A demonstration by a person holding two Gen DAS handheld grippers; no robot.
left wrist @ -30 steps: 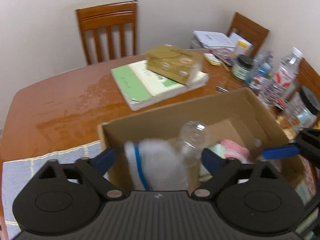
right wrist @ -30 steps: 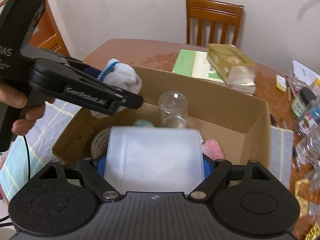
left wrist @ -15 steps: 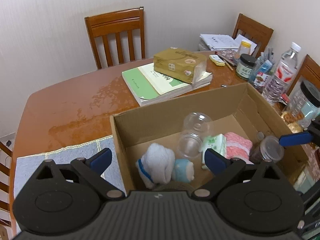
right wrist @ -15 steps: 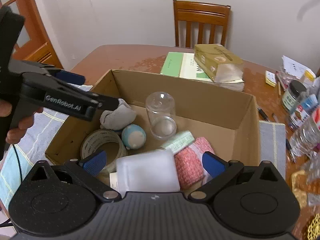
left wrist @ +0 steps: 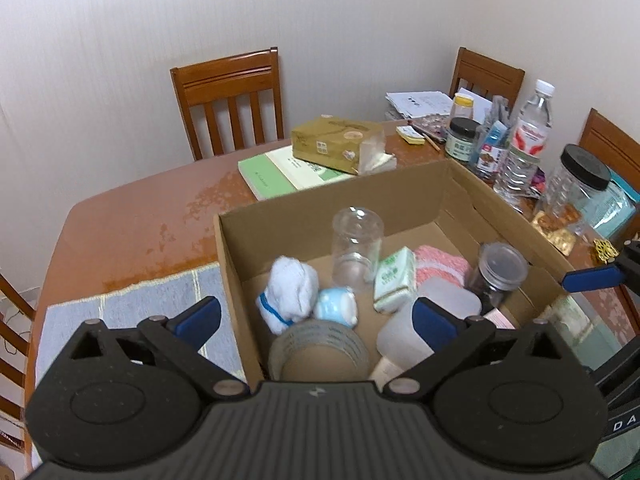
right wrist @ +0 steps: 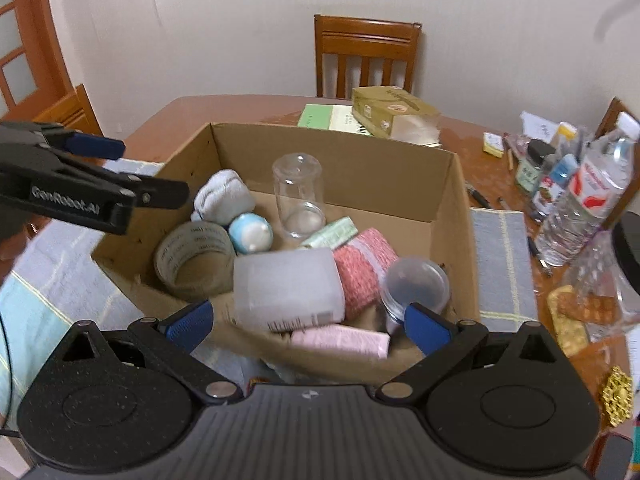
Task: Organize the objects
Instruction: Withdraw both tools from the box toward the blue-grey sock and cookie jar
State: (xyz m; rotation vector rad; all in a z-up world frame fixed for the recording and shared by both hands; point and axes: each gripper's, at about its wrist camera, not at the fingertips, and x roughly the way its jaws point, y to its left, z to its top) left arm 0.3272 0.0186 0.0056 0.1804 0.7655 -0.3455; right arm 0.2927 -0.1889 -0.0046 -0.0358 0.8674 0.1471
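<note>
An open cardboard box (left wrist: 360, 196) (right wrist: 456, 208) stands on the wooden table. In it lie a white cloth with blue trim (left wrist: 290, 292) (right wrist: 224, 196), a frosted white plastic container (right wrist: 288, 288) (left wrist: 404, 328), a clear cup (left wrist: 356, 240), a tape roll (right wrist: 194, 258), a small blue-white ball (right wrist: 251, 232), a green packet (left wrist: 394, 276), a pink cloth (right wrist: 362, 268) and a lidded jar (right wrist: 414, 282). My left gripper (left wrist: 316, 316) is open and empty above the box's near left. My right gripper (right wrist: 306, 326) is open and empty above the box's near edge.
A tissue box (left wrist: 340, 144) lies on green books (left wrist: 276, 172) behind the box. Bottles and jars (left wrist: 524, 140) crowd the table's right side. Grey placemats (left wrist: 132, 312) lie under the box. Wooden chairs (left wrist: 228, 96) stand around the table.
The left gripper let go of the white cloth and the right gripper let go of the frosted container; both lie in the box. Both grippers opened and pulled back and up.
</note>
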